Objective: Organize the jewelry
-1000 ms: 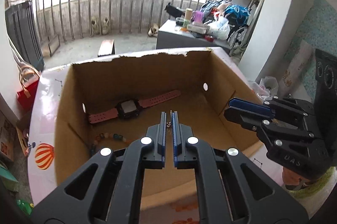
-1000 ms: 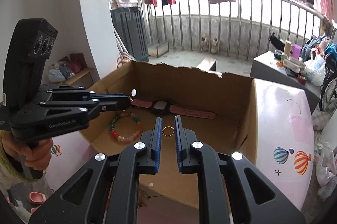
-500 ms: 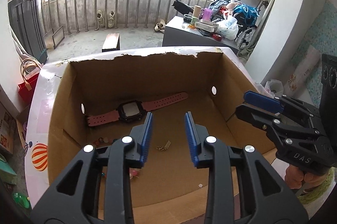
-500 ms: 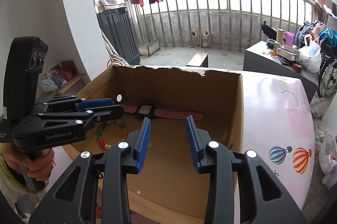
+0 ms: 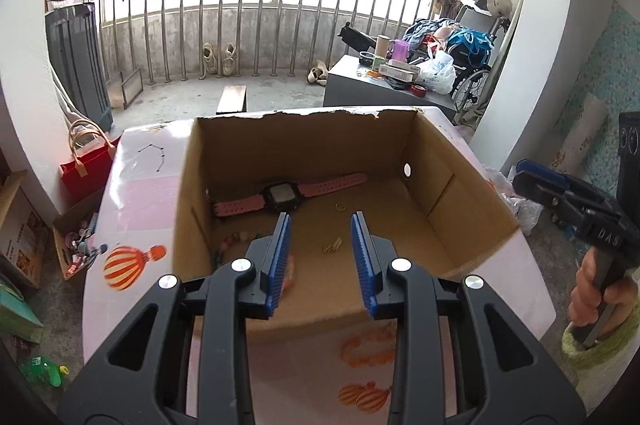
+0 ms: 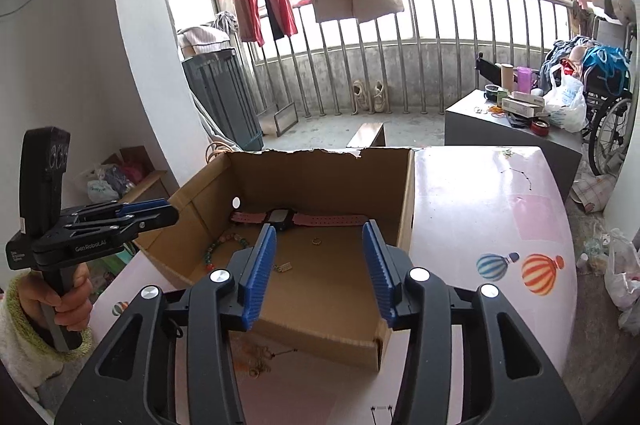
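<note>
Our 2 tools — left tool and right tool — gape empty, jaws just opening; ring and earring now lie in the box.

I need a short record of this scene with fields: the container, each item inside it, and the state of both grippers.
container: open cardboard box on the pink table
watch: pink watch flat by the far wall
ring: gold ring on the box floor
earring: small gold earring on the floor
bracelet: beaded bracelet, left side of the floor
left gripper: open, empty, jaws just opened
right gripper: open, empty, jaws just opened
</note>
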`<state>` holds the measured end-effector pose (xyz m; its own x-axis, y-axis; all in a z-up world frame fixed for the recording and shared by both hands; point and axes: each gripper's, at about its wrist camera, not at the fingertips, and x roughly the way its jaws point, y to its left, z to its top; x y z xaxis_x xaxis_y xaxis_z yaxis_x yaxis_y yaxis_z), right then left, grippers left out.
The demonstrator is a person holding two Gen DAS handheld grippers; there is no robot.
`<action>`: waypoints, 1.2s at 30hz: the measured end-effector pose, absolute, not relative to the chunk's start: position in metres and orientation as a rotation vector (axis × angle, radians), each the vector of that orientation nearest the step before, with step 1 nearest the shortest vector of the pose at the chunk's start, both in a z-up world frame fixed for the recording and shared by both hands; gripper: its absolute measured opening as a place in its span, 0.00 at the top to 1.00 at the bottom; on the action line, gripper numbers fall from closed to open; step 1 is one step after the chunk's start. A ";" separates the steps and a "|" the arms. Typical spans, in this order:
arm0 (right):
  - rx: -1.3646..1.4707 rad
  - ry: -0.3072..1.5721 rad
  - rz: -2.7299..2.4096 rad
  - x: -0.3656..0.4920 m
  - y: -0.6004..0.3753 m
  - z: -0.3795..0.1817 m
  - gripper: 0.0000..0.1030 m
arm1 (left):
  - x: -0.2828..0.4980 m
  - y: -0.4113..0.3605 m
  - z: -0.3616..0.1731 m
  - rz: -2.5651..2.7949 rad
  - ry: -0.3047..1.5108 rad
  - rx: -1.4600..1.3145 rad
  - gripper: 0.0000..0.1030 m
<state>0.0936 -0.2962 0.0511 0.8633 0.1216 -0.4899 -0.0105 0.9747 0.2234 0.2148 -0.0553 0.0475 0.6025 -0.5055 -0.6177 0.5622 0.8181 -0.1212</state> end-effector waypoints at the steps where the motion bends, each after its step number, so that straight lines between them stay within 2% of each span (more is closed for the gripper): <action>1: 0.217 0.523 0.069 0.089 -0.295 0.051 0.54 | 0.208 -0.050 0.048 -0.616 0.680 0.092 0.71; 4: 0.208 0.516 0.059 0.071 -0.290 0.053 0.52 | 0.187 -0.034 0.048 -0.600 0.658 0.090 0.68; 14: 0.176 0.572 0.022 0.039 -0.266 0.031 0.38 | 0.146 -0.002 0.032 -0.515 0.662 0.099 0.67; 18: 0.137 0.614 -0.001 0.035 -0.249 0.021 0.26 | 0.137 -0.002 0.017 -0.511 0.693 0.110 0.63; 21: 0.095 0.616 -0.008 0.034 -0.237 0.021 0.14 | 0.133 -0.004 0.004 -0.513 0.731 0.114 0.61; 24: 0.038 0.596 -0.018 0.033 -0.226 0.027 0.07 | 0.129 -0.005 -0.007 -0.509 0.758 0.129 0.58; 36: -0.028 0.588 -0.092 0.040 -0.210 0.035 0.06 | 0.132 0.006 -0.014 -0.467 0.773 0.121 0.55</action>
